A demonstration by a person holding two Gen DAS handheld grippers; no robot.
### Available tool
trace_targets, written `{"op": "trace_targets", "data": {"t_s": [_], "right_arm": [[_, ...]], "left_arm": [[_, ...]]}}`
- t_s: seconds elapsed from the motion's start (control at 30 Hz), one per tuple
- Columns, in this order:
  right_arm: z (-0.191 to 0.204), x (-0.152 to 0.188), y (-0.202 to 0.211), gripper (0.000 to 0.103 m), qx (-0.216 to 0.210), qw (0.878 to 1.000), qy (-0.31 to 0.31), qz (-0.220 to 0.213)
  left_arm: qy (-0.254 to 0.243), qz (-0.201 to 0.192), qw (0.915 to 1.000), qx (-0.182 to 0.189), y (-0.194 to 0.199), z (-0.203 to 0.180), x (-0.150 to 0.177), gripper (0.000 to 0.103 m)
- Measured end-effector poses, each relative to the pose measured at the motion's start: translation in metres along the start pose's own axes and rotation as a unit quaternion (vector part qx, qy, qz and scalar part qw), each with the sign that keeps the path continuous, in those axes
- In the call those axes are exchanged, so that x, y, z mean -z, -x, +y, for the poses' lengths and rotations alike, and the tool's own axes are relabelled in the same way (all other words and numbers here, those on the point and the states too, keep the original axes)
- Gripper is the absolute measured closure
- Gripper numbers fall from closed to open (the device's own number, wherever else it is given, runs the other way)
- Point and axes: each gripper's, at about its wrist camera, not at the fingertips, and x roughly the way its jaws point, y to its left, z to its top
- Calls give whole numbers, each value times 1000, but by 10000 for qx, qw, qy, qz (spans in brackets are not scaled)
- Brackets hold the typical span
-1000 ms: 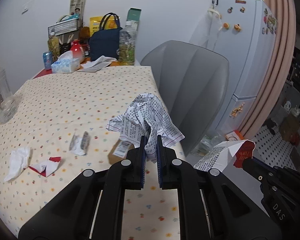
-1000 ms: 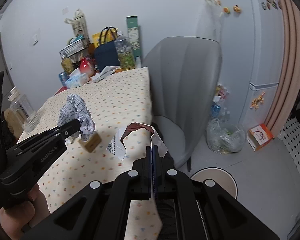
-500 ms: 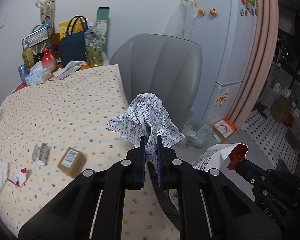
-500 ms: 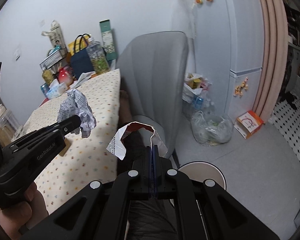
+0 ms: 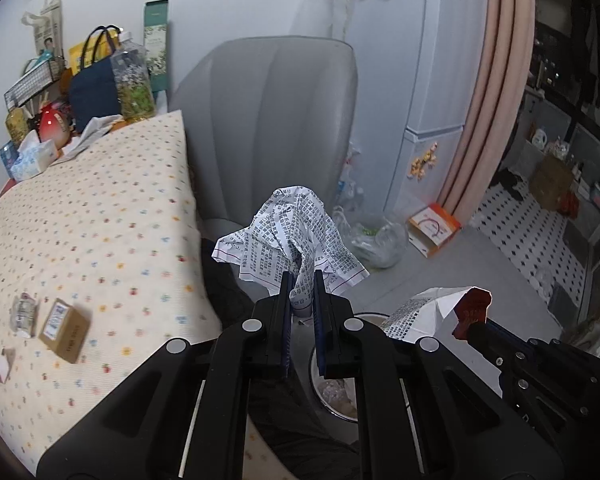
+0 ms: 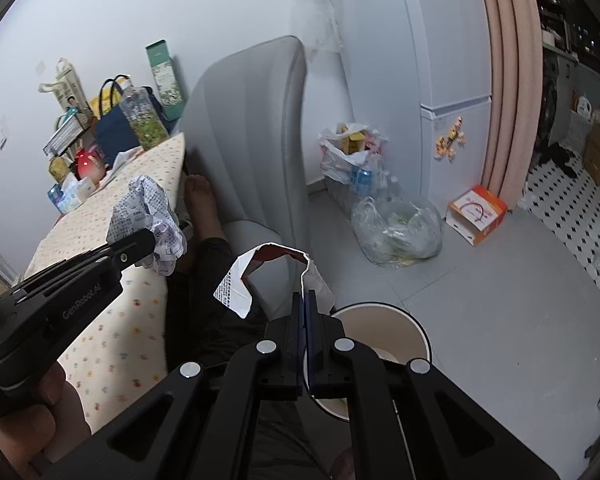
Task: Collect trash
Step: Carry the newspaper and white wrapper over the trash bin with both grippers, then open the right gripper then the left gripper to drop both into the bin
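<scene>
Table (image 5: 80,216) w/ dotted cloth lay at left; bin (image 6: 380,320) stood on floor below both grippers. Left gripper (image 5: 302,280) was clamped narrow on crumpled printed paper (image 5: 292,232), held above bin. Right gripper (image 6: 305,300) was pinched nearly closed on torn red-and-white wrapper (image 6: 240,288), over bin rim.

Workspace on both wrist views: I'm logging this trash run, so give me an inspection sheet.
Surface: table with dotted cloth.
Job's things: crumpled printed paper in left tongs; torn red-and-white wrapper in right tongs; round bin on the floor below them; small cardboard box and foil wrapper lie on the table.
Clutter: bags, bottles, tissue pack at the table's far end.
Grippers: both shut on trash.
Cables: nothing seen.
Surroundings: grey chair, fridge, plastic bags on floor.
</scene>
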Motion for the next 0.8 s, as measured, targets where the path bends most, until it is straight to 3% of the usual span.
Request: {"op": "trace_targets", "data": {"t_s": [0.4,0.43,0.47,0.5,0.8], "right_arm": [[-37,7,-50,96,152,9981,-357,474],[-42,9,-56,85,163,9976,-396,541],[-46,10,-59,64,193,9972,-456,560],[-49,11,-59,57,215,9971,-492,533],[-82,11,-46,52,527,9951,-773,325]], "left_arm": [[-103,382,9992,-12,-36,-13,9,93],[-113,421,9990,-25,-40,-14,9,93],[-118,446,9989,-30,-42,-14,9,93],[-125,463,9988,-36,-44,-15,9,93],[-308,605,9977,58,-57,-37,11,93]]}}
